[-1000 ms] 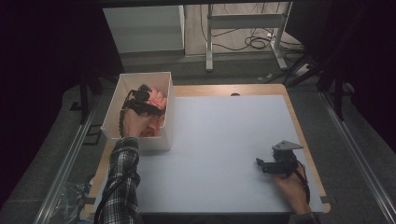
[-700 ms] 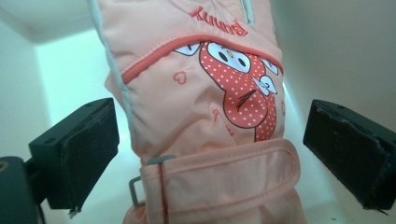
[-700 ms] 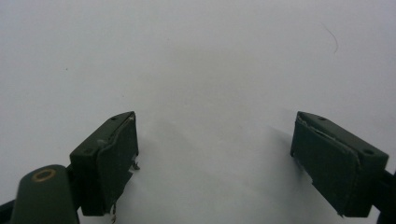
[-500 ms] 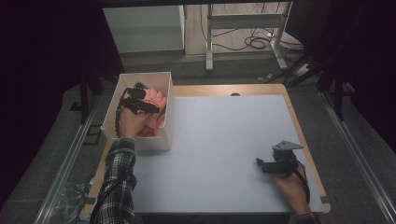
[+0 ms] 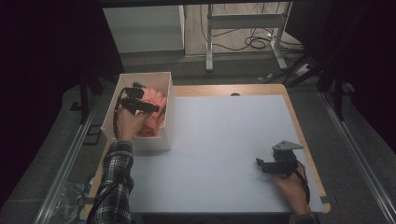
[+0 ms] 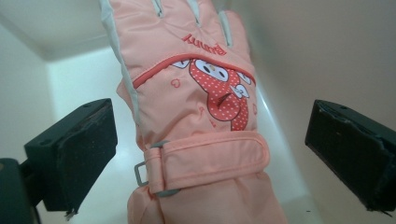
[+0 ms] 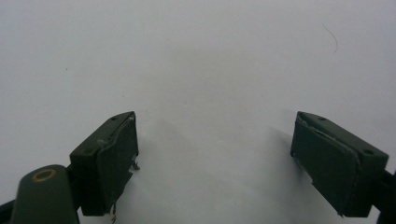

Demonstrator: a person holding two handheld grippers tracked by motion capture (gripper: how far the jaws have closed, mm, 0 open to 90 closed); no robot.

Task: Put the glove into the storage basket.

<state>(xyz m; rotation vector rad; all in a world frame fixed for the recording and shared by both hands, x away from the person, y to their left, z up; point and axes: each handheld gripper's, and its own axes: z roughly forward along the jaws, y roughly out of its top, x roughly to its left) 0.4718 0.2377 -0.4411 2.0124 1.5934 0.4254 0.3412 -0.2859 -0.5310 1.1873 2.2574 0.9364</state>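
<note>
Judged early in the work of lifting the pink glove (image 6: 196,112) out of the white box (image 5: 167,100): reached for, not yet gripped, nothing lifted. Found lying inside that box at the table's far left corner, cuff toward the left gripper (image 6: 210,154) and fingers pointing away. Held wide apart, the left jaws, one on each side of the glove at its strap (image 6: 205,161), with clear space showing between each pad and the fabric. Left to do, as a judgement: closing on the cuff or strap, raising the glove clear of the box walls, and setting it on the white table (image 5: 224,140). Parked low over the bare table near its right front corner, well apart from the box, the right gripper (image 7: 215,158), jaws likewise spread wide and holding nothing. Given by the high view alone: the layout, with the left gripper (image 5: 137,103) down in the box above pink fabric and the right gripper (image 5: 275,163) idle. Given by the left gripper view alone: the spotted cartoon figure (image 6: 219,93), the red lettering, the grey buckle and the gap on both sides. Could not be told from any view whether a second glove lay beneath.
</note>
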